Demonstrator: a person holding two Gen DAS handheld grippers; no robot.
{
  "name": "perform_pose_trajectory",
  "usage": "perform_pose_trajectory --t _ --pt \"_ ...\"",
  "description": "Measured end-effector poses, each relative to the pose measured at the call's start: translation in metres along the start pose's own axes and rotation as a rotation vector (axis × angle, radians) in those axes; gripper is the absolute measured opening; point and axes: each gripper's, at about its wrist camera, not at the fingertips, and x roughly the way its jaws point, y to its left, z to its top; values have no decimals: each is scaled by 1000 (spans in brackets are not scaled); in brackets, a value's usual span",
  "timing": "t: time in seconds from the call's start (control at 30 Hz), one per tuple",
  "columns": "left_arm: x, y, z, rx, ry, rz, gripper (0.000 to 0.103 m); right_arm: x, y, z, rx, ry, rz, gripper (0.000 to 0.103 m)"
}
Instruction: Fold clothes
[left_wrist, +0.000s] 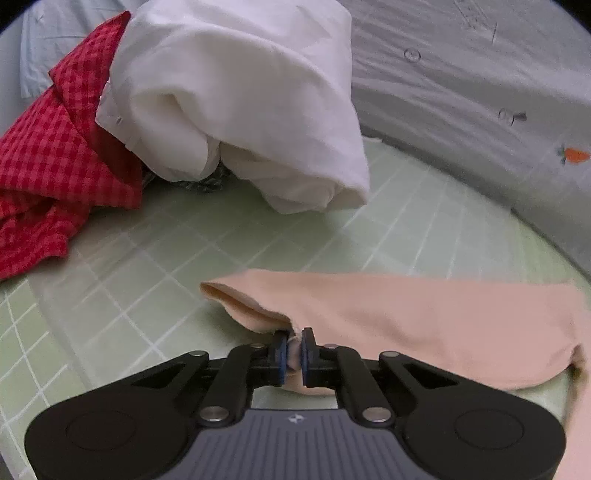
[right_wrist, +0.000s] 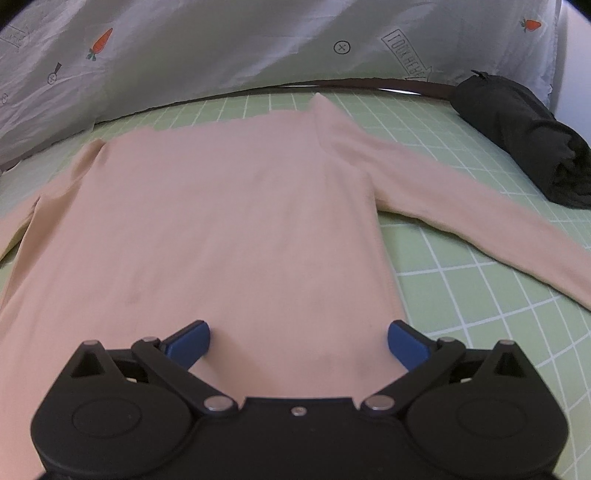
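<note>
A peach long-sleeved top (right_wrist: 229, 221) lies flat on the green grid mat (right_wrist: 480, 295), body spread out, one sleeve (right_wrist: 461, 206) stretched to the right. My right gripper (right_wrist: 298, 341) is open and empty, its blue pads just above the near part of the top's body. In the left wrist view my left gripper (left_wrist: 293, 349) is shut on a bunched edge of the top's other sleeve (left_wrist: 424, 314), which lies across the mat (left_wrist: 184, 266) with its open cuff pointing left.
A heap of white cloth (left_wrist: 240, 103) and a red checked garment (left_wrist: 55, 147) lie at the mat's far left. A rolled black garment (right_wrist: 528, 136) lies at the far right. A grey printed sheet (right_wrist: 221, 48) borders the mat's far edge.
</note>
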Motion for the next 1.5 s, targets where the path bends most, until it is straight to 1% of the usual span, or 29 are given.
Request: perform_pose_trajectory --t 0.07,0.13,0.23,0.37,0.47,0.53,0.57,0.6,0.63,0.67,0.7,0.73,0.77,0.8,0.83,0.9,0.97,1.03,1.1,1.17,1.2,1.27,1.3,1.33,1.37,1.4,1.43,1.47,1.5 --pt "-6 -5 3 2 -11 -29 7 0 -1 -1 -1 -5 2 103" --pt "-13 -14 7 0 -19 -84 7 -1 -1 -1 -2 -9 3 103" --pt "-25 -34 13 -3 -36 -201 5 -1 -2 -1 -3 -15 5 103" --pt "-40 -80 18 56 -48 -355 5 0 -3 -2 -5 -24 8 103" --pt "-49 -119 13 98 -17 -500 5 0 -3 -3 -6 -33 10 103" --pt "-54 -147 5 137 26 -587 5 -1 -3 -4 -6 -40 11 103" --pt "-55 -159 -1 159 54 -616 6 -1 -3 -4 -7 -43 12 103" --pt "-54 -169 -7 182 87 -628 10 -1 -3 -5 -7 -45 13 103" --pt "-53 -179 -13 206 120 -639 22 -1 -4 -5 -8 -48 15 103" --pt "-52 -189 -19 229 154 -650 28 -1 -4 -5 -9 -49 16 103" --pt "-51 -196 -24 248 180 -651 43 -1 -4 -5 -9 -48 16 103" --pt "-49 -198 -27 260 197 -636 55 -1 -4 -5 -9 -47 17 103" --pt "-47 -198 -29 268 208 -619 60 -1 -4 -5 -9 -46 18 103" --pt "-46 -197 -31 268 211 -595 67 -1 -4 -4 -9 -45 19 103" --pt "-44 -195 -31 265 211 -562 72 -2 -2 0 -9 -47 23 103" --pt "-40 -190 -30 260 209 -488 75 -4 3 8 -9 -52 32 103" --pt "-35 -183 -29 265 204 -408 76 -5 8 16 -8 -57 41 103" --pt "-29 -175 -28 269 206 -330 81 -7 12 24 -8 -62 50 103" --pt "-23 -167 -27 269 213 -260 83 -9 17 32 -7 -68 59 103" --pt "-18 -157 -27 260 229 -213 83 -11 22 40 -7 -73 69 103" --pt "-17 -151 -28 253 238 -194 83 -11 30 45 -40 -85 78 103" --pt "-9 -145 -27 234 258 -161 83 -8 49 54 -111 -93 120 103" --pt "-8 -142 -28 227 268 -149 83 -5 60 56 -118 -79 155 102" --pt "-8 -139 -29 224 273 -144 83 -1 70 58 -126 -65 190 98" --pt "-7 -136 -29 222 276 -140 83 3 80 60 -133 -51 224 89" --pt "-7 -133 -29 216 280 -137 83 6 90 62 -140 -37 259 86" --pt "-7 -131 -28 206 286 -137 83 10 100 65 -148 -23 294 79" --pt "-7 -128 -28 195 289 -139 83 14 111 67 -155 -8 329 69" --pt "-7 -125 -28 186 289 -142 83 17 121 69 -162 6 363 62"
